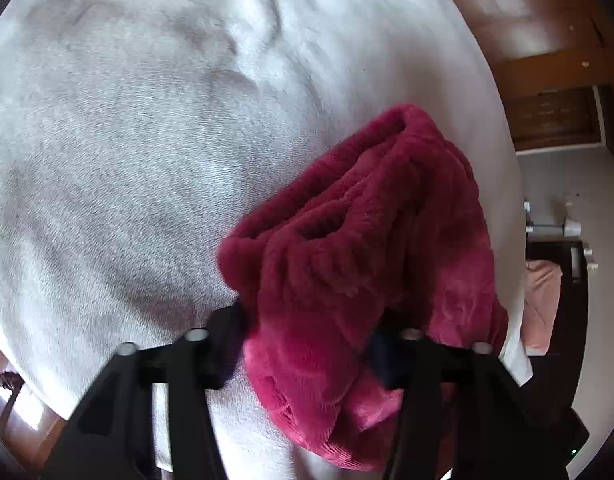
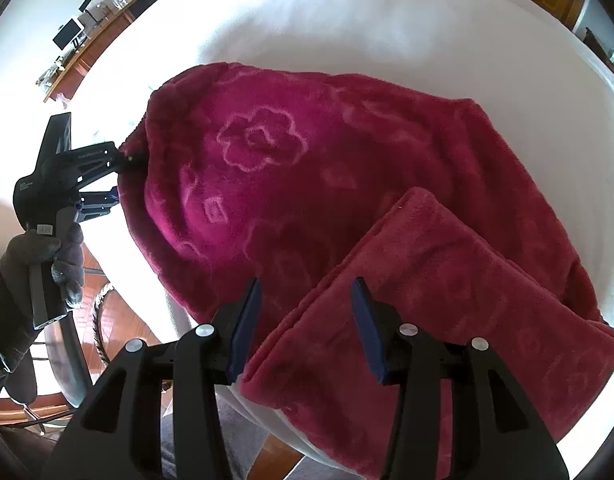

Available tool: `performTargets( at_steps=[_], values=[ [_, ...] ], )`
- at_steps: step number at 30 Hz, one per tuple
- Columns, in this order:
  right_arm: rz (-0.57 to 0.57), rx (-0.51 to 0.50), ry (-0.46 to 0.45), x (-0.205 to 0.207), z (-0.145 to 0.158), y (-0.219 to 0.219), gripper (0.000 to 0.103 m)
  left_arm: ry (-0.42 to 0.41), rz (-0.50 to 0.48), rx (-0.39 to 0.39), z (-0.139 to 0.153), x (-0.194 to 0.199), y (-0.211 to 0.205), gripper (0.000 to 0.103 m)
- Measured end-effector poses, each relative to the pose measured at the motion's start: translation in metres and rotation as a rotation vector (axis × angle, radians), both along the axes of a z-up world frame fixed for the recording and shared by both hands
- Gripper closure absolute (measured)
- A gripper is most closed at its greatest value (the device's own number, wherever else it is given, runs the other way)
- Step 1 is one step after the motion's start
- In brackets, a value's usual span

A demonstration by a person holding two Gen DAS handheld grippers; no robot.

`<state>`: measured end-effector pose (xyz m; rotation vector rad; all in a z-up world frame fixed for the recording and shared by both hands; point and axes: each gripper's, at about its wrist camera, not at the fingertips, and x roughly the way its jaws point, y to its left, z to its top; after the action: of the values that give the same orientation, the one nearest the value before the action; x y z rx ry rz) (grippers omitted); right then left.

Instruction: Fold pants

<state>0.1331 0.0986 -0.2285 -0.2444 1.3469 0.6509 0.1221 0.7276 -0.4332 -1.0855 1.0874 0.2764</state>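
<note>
Here, pants [image 2: 347, 208]: crimson fleece with embossed flowers, spread on the white cover [image 2: 387, 20] of the table, one folded leg lying toward the near edge.
Right gripper [image 2: 307, 316]: jaws wide apart, nothing between the blue pads [image 2: 247, 320]; the folded leg lies just under and ahead of the gap, not pinched.
Left gripper [image 2: 117, 178]: at the far left edge of the pants, fingers reaching into the fleece where a bunched waist edge sits; in the left wrist view the fabric [image 1: 347, 260] drapes over and between the fingers, so the closure cannot be told.
Gloved hand [image 2: 47, 256]: grey glove around the left gripper's handle.
Writing: small pale lettering on the left gripper's body, too small to read.
</note>
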Motion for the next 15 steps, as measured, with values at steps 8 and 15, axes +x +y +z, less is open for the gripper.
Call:
performTargets(
  at_steps=[8, 15],
  values=[
    [-0.053, 0.048, -0.045, 0.003, 0.022, -0.031, 0.055, -0.023, -0.016, 0.088, 0.043, -0.002, -0.013, 0.085],
    [-0.148, 0.079, -0.046, -0.004, 0.029, -0.093, 0.055, -0.121, -0.1, 0.174, 0.11, 0.015, -0.056, 0.086]
  ],
)
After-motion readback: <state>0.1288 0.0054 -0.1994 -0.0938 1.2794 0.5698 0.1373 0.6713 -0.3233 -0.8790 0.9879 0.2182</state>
